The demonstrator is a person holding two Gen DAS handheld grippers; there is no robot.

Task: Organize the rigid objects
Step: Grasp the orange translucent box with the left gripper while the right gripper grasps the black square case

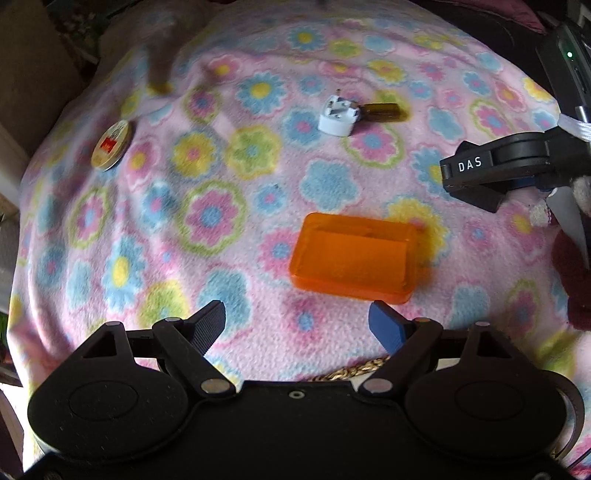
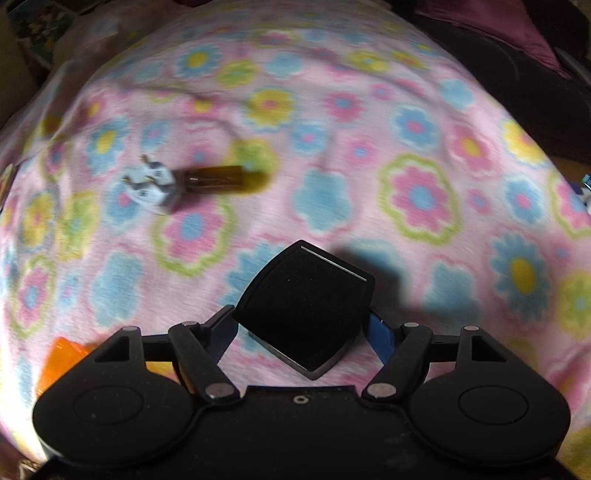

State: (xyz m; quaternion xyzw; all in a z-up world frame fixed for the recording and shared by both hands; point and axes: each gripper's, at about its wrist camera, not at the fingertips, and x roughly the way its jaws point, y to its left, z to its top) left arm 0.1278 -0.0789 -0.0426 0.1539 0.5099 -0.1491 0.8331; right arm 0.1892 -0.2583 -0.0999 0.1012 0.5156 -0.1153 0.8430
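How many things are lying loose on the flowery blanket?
4: orange box nearest, white plug touching the brown bottle, round tin at left. More may be hidden.

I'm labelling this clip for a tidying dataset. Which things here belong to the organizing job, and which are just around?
Job items:
- black compact, held in the right hand-held gripper
- orange case
- white plug adapter
- amber vial
- round tin
- left hand-held gripper, open

Just around:
- floral blanket
- braided cord
- dark red cloth
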